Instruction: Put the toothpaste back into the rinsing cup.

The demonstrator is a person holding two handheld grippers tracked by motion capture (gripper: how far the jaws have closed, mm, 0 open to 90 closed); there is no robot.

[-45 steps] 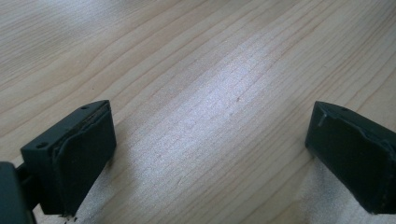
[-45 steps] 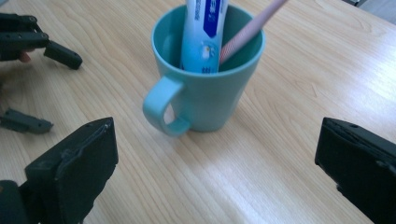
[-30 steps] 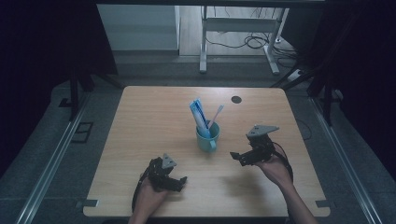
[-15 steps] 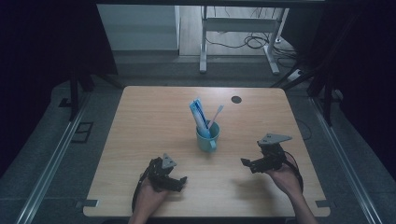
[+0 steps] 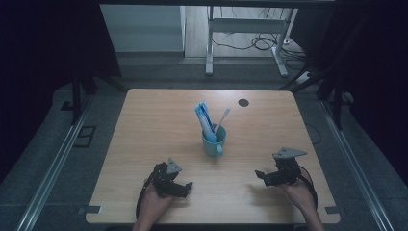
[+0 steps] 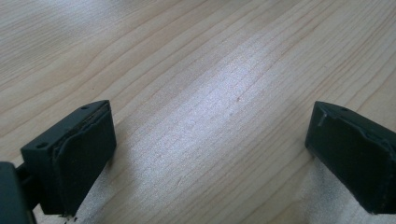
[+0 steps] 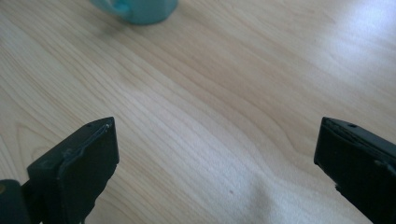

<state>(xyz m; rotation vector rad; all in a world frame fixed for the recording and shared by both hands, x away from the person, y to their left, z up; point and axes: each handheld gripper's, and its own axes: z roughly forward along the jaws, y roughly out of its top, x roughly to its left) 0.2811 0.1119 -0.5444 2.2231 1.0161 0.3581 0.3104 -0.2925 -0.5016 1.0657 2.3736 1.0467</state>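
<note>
Teal mug (image 5: 213, 142) with toothbrush (image 5: 222, 118) and tube at table centre, at eleven o'clock from right gripper (image 5: 263, 176); both grippers spread, empty; best approached low, jaws straddling the handle.

A rectangular light-wood table (image 5: 159, 125) with visible grain was seen from above, standing on a grey floor (image 5: 57, 163). A teal ceramic mug (image 5: 213, 142) with a handle was stood upright near the tabletop's centre. A small round black disc (image 5: 243, 102) was set flat near the far edge, well apart from the mug. In the right gripper view, the mug's base (image 7: 140, 9) was seen resting on the wood.
</note>
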